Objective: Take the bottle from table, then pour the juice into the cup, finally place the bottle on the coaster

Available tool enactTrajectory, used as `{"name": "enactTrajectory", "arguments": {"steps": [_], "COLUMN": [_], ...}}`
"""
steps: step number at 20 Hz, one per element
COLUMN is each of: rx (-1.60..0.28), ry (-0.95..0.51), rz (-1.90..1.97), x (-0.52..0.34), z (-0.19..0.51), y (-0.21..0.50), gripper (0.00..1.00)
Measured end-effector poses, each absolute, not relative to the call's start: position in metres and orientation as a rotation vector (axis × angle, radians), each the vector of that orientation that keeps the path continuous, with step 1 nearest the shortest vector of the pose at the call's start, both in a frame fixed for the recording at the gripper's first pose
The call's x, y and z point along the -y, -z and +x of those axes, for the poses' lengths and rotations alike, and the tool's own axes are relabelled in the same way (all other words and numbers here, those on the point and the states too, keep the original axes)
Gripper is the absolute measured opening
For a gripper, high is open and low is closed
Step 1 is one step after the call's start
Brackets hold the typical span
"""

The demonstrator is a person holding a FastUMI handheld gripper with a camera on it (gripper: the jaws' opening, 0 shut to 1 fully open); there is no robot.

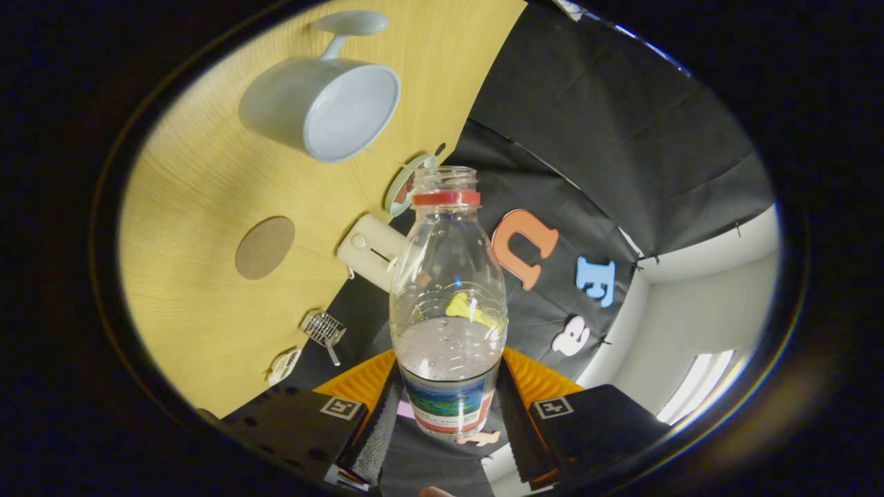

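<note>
My gripper [447, 414] is shut on a clear plastic bottle [447, 290], both fingers pressing its labelled lower part. The bottle has an open mouth, a red neck ring and a little clear liquid low inside. The whole view is rolled, so the wooden table [200, 207] stands tilted beyond the fingers. A pale grey-blue cup [324, 107] with a long handle stands on the table beyond and to the side of the bottle mouth, its inside looking white. A round brown coaster [265, 247] lies flat on the table nearer to me than the cup.
At the table's far edge stand a cream box-shaped device [369, 252], a round plate-like item [407, 183] and a small wire rack [323, 329]. A small labelled packet [284, 364] lies near the rack. Black cloth wall and a white wall lie beyond.
</note>
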State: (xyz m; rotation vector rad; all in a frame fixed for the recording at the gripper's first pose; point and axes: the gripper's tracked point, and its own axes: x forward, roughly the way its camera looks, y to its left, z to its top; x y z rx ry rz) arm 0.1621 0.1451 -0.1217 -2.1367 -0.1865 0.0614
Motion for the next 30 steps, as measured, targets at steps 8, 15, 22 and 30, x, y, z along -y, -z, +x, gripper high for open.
{"name": "enactTrajectory", "arguments": {"steps": [8, 15, 22, 30], "rx": [0.168, 0.023, -0.092, -0.08], "ry": [-0.073, -0.103, -0.2, -0.267], "rz": [-2.069, -1.686, -1.166, -0.376], "x": [-0.145, -0.126, -0.126, -0.127], "z": [0.16, 0.151, 0.145, 0.16], "y": [0.12, 0.121, 0.109, 0.051], "gripper": [0.76, 0.76, 0.76, 0.77]}}
